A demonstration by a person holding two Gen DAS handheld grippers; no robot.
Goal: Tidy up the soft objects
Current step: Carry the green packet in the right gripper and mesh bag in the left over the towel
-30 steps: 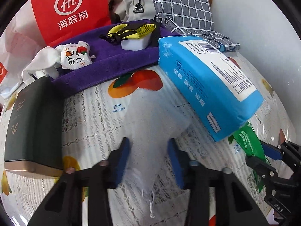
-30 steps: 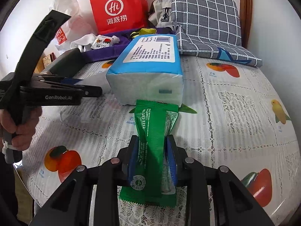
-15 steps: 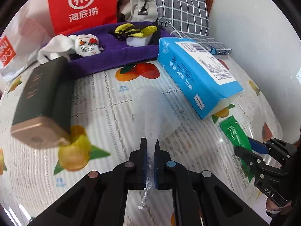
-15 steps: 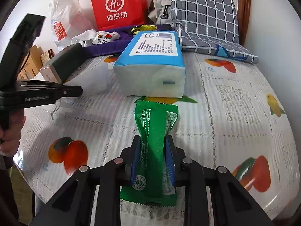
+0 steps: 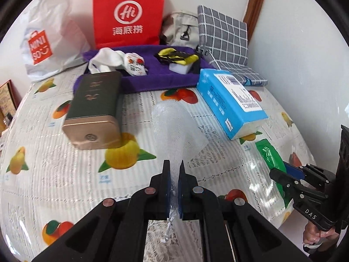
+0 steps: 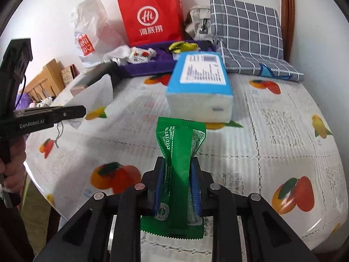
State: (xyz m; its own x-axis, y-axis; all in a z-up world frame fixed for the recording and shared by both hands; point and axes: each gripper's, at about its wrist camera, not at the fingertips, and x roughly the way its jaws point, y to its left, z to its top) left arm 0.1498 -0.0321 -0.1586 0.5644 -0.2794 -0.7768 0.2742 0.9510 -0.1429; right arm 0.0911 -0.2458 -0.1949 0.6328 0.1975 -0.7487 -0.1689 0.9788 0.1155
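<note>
My left gripper (image 5: pixel 173 170) is shut on a translucent white mesh pouch (image 5: pixel 174 126) and holds it above the table; the pouch also shows in the right wrist view (image 6: pixel 93 93). My right gripper (image 6: pixel 177 166) is shut on a green wipes packet (image 6: pixel 180 146), lifted off the table; the packet also shows at the right of the left wrist view (image 5: pixel 269 155). A blue tissue pack (image 5: pixel 231 102) lies on the table beyond both. A purple towel (image 5: pixel 152 78) at the back holds white socks (image 5: pixel 104 60), a snack packet (image 5: pixel 135 64) and a yellow-black item (image 5: pixel 176 56).
A dark green tin with a gold end (image 5: pixel 96 109) lies left of the pouch. A red paper bag (image 5: pixel 128 15), a white plastic bag (image 5: pixel 43 48), a grey backpack (image 5: pixel 181 30) and a grey checked cushion (image 5: pixel 224 37) stand at the back wall.
My left gripper closed on the mesh pouch and lifted it back from the table. My right gripper raised the green packet and drew back from the tissue pack.
</note>
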